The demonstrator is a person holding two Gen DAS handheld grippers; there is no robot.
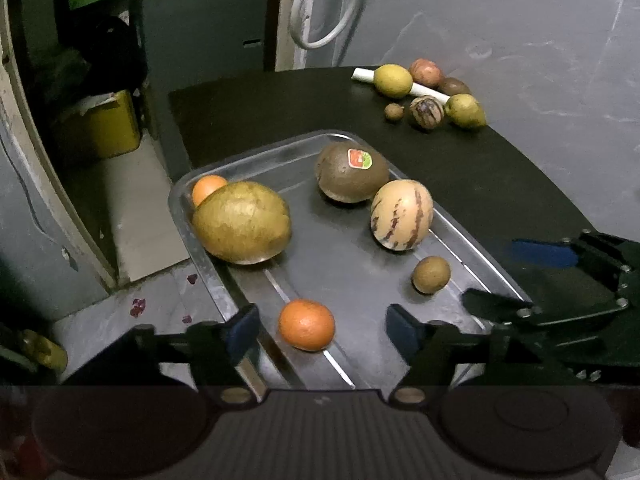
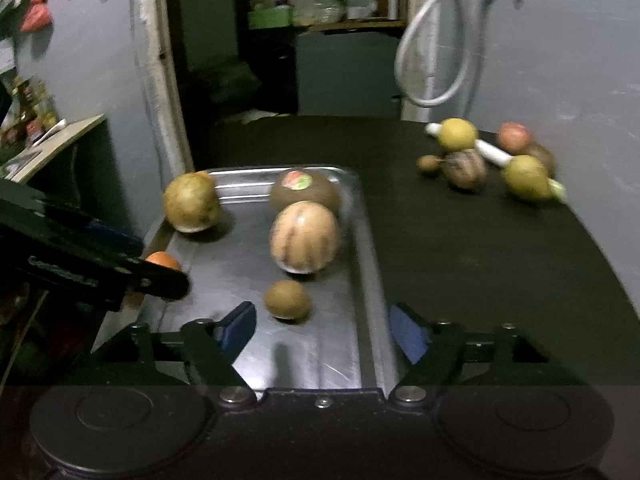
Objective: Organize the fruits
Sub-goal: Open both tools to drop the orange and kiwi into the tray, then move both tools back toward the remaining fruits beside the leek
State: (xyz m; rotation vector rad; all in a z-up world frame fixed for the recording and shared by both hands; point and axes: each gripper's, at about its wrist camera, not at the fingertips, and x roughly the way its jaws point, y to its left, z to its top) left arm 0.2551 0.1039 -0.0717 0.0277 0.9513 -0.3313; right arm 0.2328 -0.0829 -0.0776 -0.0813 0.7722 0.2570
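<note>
Dark tabletop (image 1: 460, 184): six fruits on steel tray (image 1: 188, 232) under my wide-open empty grippers (image 1: 320, 326) (image 2: 322, 330); loose fruit cluster (image 1: 430, 94) remains far ahead-right.

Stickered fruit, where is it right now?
The stickered fruit lies on the tray near its far end, just behind the striped melon and right of the big yellow fruit in the left wrist view.

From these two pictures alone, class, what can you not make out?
- Far orange: left wrist view, mostly hidden behind the big yellow fruit.
- Near orange: right wrist view, partly covered by the left gripper.
- Sticker print: blurred, unreadable.
- Loose fruit pile: blurred, kinds unclear.
</note>
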